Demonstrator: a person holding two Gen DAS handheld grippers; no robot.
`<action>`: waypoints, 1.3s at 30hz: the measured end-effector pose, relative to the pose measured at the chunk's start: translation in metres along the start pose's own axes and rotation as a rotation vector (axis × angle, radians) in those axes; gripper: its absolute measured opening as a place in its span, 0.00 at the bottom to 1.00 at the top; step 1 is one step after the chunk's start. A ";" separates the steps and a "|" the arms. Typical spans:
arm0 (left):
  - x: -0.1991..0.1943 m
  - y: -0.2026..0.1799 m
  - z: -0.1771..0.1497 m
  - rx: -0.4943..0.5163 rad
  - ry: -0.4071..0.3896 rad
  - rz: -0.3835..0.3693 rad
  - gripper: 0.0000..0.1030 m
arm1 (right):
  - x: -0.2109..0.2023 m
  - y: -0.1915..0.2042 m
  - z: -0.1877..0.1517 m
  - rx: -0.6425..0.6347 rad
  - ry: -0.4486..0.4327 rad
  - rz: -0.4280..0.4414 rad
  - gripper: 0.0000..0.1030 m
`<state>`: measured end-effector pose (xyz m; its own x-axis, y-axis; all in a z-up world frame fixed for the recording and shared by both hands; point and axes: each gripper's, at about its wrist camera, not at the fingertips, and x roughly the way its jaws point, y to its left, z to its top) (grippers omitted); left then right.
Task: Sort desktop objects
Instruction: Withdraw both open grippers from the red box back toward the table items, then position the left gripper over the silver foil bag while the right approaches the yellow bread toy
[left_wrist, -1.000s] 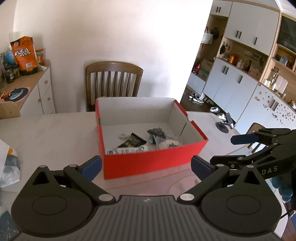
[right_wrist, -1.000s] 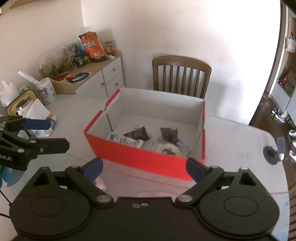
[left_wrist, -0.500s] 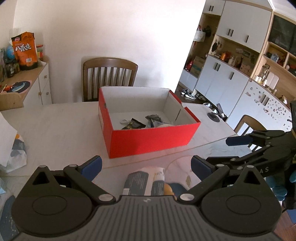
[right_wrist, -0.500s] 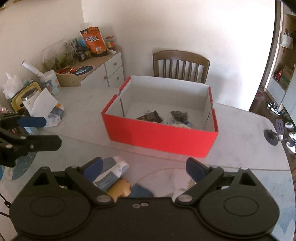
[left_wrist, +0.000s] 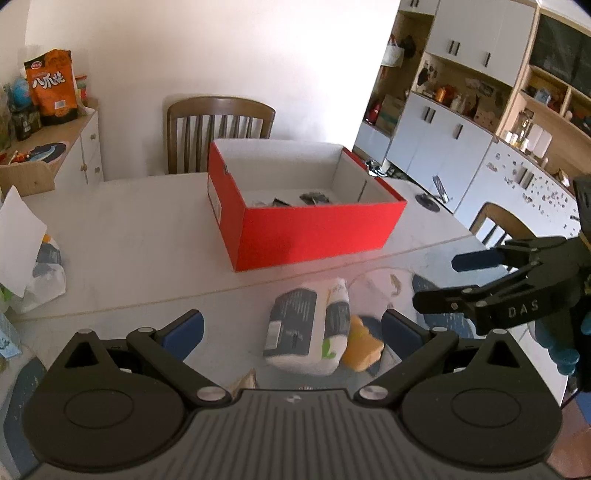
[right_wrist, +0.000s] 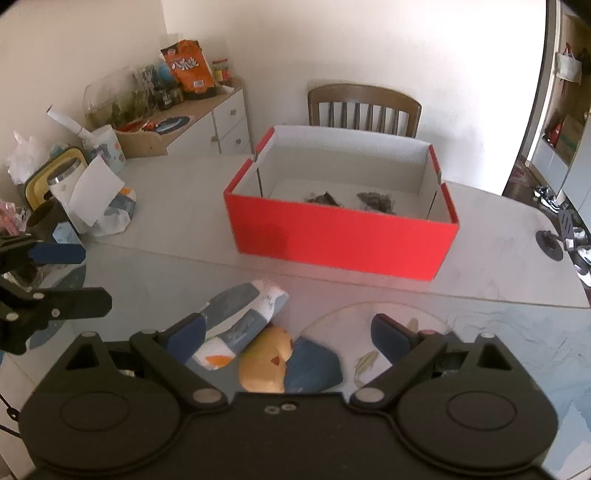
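Both tools pulling back from the red box (left_wrist: 306, 221) since the earlier frames; box now sitting farther off at 12 o'clock, and a cluster of loose items coming into view at the near edge of the surface (left_wrist: 122, 236) that was hidden before. Reading this as a return for the next pick, with sorting partly done: several dark packets (right_wrist: 347, 199) already lying inside the box.

Left tool (left_wrist: 291, 330) standing wide open, gripping nothing. Right tool (right_wrist: 288, 332) likewise spread wide, empty. Grey-and-white packet (left_wrist: 308, 326) lying between the left tool's fingers, at 12 o'clock just ahead of it, touching a yellow item (left_wrist: 362, 349) at its 3 o'clock side. In the right wrist view, same packet (right_wrist: 240, 317) lying at 11 o'clock, yellow item (right_wrist: 264, 363) at 12 o'clock beside a blue piece (right_wrist: 314, 369).

Writing: "DAS" showing on the right tool's body in the left view. Orange snack bag (left_wrist: 51, 86) on the sideboard at 10 o'clock bearing large white Chinese characters; packet print too small for reading.
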<state>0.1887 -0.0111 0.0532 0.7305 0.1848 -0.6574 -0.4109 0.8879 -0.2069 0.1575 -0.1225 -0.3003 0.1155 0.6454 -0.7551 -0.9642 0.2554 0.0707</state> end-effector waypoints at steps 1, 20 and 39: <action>0.001 0.000 -0.003 0.003 0.003 -0.003 1.00 | 0.001 0.002 -0.002 0.000 0.003 0.000 0.94; 0.034 0.009 -0.054 0.046 0.098 -0.073 1.00 | 0.038 0.019 -0.036 0.023 0.080 0.005 0.92; 0.061 0.015 -0.078 0.118 0.124 -0.048 1.00 | 0.076 0.021 -0.047 0.012 0.158 0.018 0.92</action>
<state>0.1851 -0.0193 -0.0463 0.6719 0.0945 -0.7346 -0.3049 0.9392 -0.1581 0.1349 -0.1020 -0.3868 0.0585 0.5285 -0.8469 -0.9627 0.2542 0.0922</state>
